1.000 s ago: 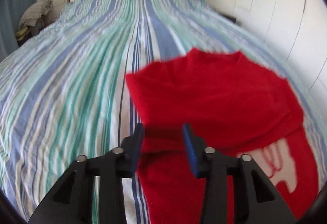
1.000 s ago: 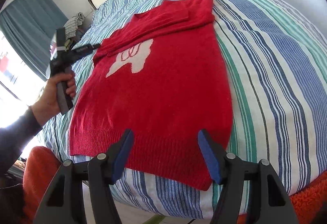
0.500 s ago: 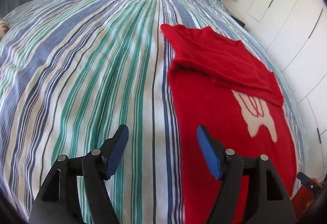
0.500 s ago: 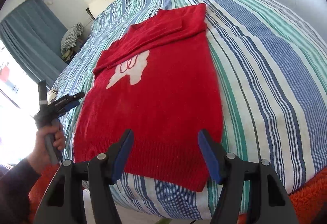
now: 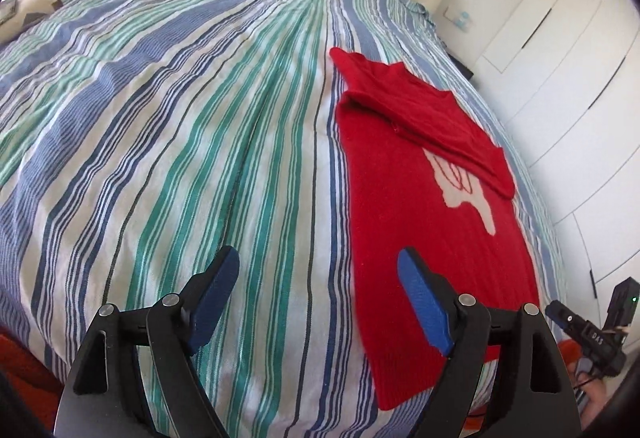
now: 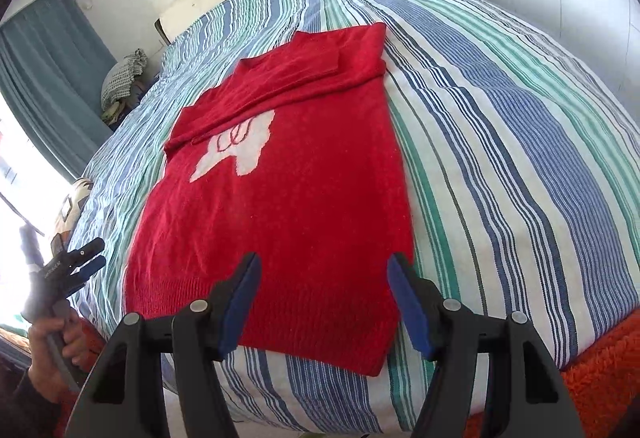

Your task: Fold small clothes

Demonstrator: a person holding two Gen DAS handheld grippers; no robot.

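Right wrist view: red sweater [image 6: 288, 222] lies flat on the striped bedspread [image 6: 520, 166], sleeves already folded across the chest, ribbed hem nearest the foot of the bed.
Step in hand: sleeves look done; by my reading the body fold, hem up toward the collar, is not yet begun.
Next move: each gripper needs a hem corner, pinching both layers of knit, then a level lift and carry toward the collar so the fold lands square.
Right gripper [image 6: 323, 302]: jaws wide, holding nothing, poised just above the hem near its right corner.
Left gripper [image 5: 318, 302]: jaws wide and empty, over bare bedspread just beside the sweater's left edge; its right finger overlaps the red knit in the left wrist view.
Left hand [image 6: 52, 342]: gripping the handle upright, off the left bed edge, fingers aimed inward toward the hem.
Risk: loose knit may sag or drag the sleeves askew.
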